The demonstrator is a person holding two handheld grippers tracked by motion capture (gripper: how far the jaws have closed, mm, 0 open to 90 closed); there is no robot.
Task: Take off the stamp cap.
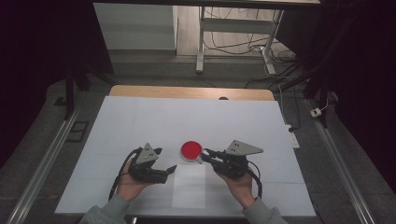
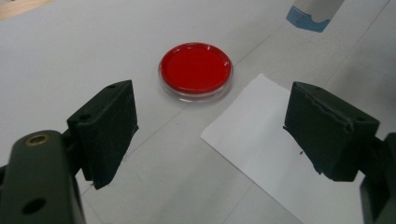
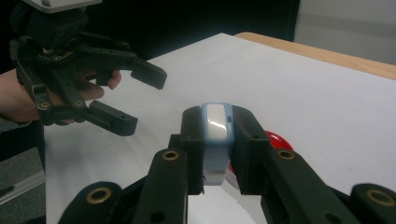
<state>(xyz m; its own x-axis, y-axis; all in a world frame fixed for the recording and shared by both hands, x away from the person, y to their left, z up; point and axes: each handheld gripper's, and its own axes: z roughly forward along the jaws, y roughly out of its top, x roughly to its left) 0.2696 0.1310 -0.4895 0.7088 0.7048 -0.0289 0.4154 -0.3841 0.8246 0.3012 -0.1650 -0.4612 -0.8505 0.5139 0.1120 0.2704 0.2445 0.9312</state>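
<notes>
Red dish [image 1: 191, 150] between both grippers.

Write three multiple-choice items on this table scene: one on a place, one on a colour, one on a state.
1. Where does the red dish lie?
A. Beyond the white paper sheet
B. On the sheet
C. At the table's far edge

2. What colour trims the small white device?
A. Green
B. Light blue
C. Yellow

3. How does the left hand-held gripper stand?
A. Shut on the dish
B. Shut on the sheet
C. Open, holding nothing

Answers:
1 A: the high view shows the dish just past the sheet's far edge.
2 B: the right gripper view shows a blue rim.
3 C: its jaws stand wide apart; the right hand-held gripper grips the device.
</notes>
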